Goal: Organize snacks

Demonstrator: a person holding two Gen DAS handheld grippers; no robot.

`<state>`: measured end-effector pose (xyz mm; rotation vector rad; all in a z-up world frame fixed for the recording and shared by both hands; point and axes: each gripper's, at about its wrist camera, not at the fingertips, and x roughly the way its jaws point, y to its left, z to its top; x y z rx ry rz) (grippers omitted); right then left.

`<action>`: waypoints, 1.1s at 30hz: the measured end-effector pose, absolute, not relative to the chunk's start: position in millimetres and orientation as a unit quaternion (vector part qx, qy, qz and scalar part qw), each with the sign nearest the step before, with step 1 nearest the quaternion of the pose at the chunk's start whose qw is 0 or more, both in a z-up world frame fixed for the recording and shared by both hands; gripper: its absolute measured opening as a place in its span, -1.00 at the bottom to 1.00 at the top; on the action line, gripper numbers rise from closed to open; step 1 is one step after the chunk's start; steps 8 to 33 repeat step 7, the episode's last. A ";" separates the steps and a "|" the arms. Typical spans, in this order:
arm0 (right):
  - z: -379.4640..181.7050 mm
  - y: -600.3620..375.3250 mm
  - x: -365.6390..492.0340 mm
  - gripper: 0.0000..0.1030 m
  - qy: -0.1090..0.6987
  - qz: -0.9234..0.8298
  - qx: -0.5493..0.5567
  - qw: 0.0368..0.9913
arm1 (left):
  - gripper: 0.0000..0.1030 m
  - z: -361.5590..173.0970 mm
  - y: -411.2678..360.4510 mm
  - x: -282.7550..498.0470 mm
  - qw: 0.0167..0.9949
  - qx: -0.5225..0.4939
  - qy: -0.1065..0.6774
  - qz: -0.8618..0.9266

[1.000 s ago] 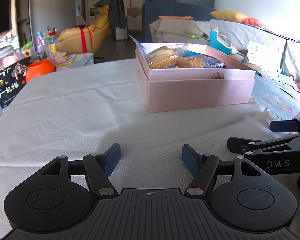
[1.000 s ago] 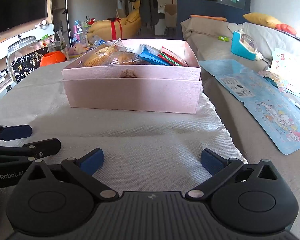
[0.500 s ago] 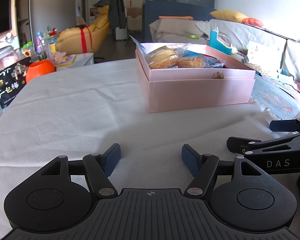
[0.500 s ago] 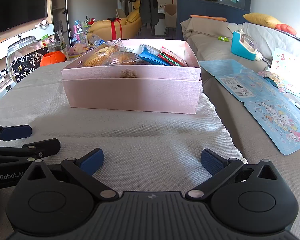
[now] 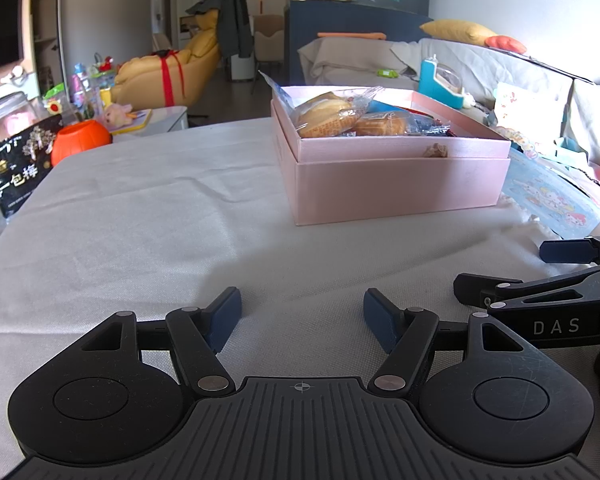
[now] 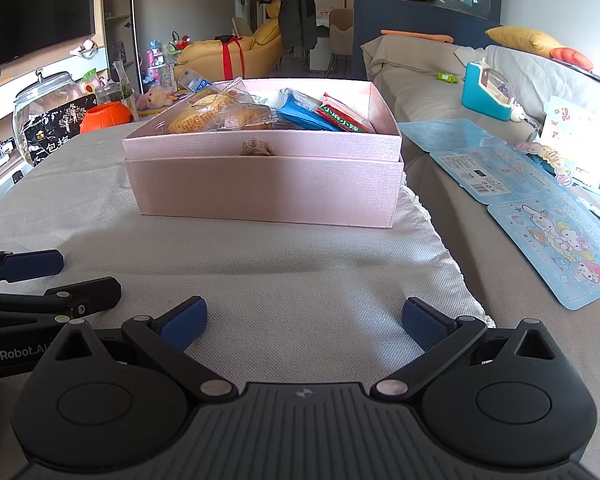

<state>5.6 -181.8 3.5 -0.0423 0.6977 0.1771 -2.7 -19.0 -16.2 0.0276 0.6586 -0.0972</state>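
Nothing had shifted over the last second: my left hand-held gripper (image 5: 302, 314) and right hand-held gripper (image 6: 304, 322) stayed spread and empty, low over the table (image 5: 140, 220). Snacks (image 6: 260, 114) lay in the box (image 6: 264, 188) ahead, so sorting looked finished.

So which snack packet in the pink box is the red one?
The red packet with green trim, at the right end of the pink box, beside the blue packet; the others are clear-wrapped pastries.

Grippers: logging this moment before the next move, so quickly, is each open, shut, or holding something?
Left gripper: open, holding nothing.
Right gripper: open, holding nothing.
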 end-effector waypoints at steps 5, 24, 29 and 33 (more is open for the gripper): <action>3.6 -181.8 5.5 1.00 0.341 0.087 -0.021 0.936 | 0.42 -16.2 -18.6 -2.5 0.945 0.013 0.323 -0.048; 3.4 -181.3 5.4 1.00 0.341 0.086 -0.022 0.936 | 0.42 -16.2 -18.5 -2.5 0.945 0.014 0.323 -0.048; 3.4 -181.3 5.4 1.00 0.341 0.086 -0.022 0.936 | 0.42 -16.2 -18.5 -2.5 0.945 0.014 0.323 -0.048; 3.4 -181.3 5.4 1.00 0.341 0.086 -0.022 0.936 | 0.42 -16.2 -18.5 -2.5 0.945 0.014 0.323 -0.048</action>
